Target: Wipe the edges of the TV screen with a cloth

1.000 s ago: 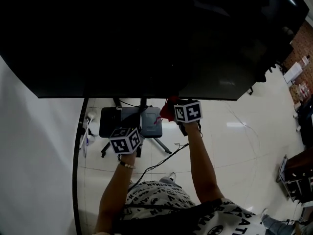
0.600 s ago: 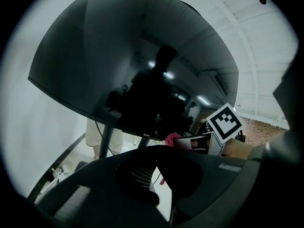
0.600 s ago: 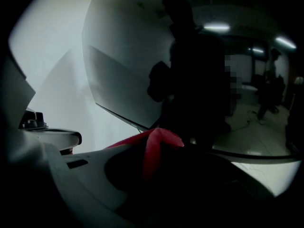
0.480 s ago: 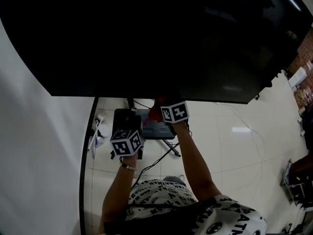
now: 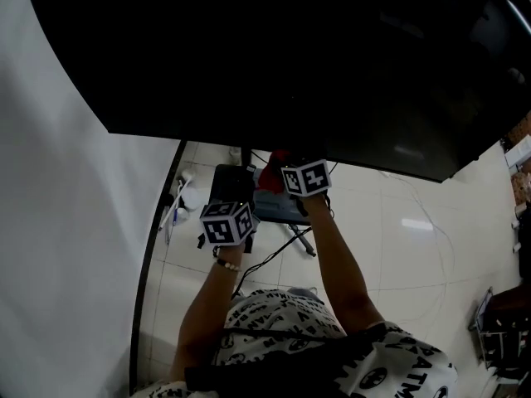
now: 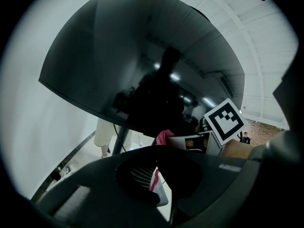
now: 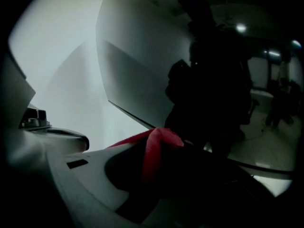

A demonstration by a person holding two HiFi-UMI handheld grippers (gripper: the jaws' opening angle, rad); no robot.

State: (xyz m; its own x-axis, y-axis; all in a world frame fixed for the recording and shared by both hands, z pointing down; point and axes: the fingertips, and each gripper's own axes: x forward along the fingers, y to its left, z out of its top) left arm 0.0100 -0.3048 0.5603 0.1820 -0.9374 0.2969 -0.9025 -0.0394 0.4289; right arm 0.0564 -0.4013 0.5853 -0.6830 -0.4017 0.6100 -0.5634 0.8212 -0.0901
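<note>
The right gripper (image 7: pixel 161 175) jaws clamp the red cloth (image 7: pixel 159 144); press it flat along the bottom edge of the TV screen (image 5: pixel 290 56), sliding evenly; the left gripper (image 6: pixel 159 159) jaws sit closed, empty

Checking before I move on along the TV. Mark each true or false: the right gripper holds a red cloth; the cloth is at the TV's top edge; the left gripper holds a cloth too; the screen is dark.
1. The right gripper holds a red cloth. True.
2. The cloth is at the top edge of the TV. False: it is at the bottom edge.
3. The left gripper holds a cloth too. False: it holds nothing and sits below the TV.
4. The screen is dark. True.
</note>
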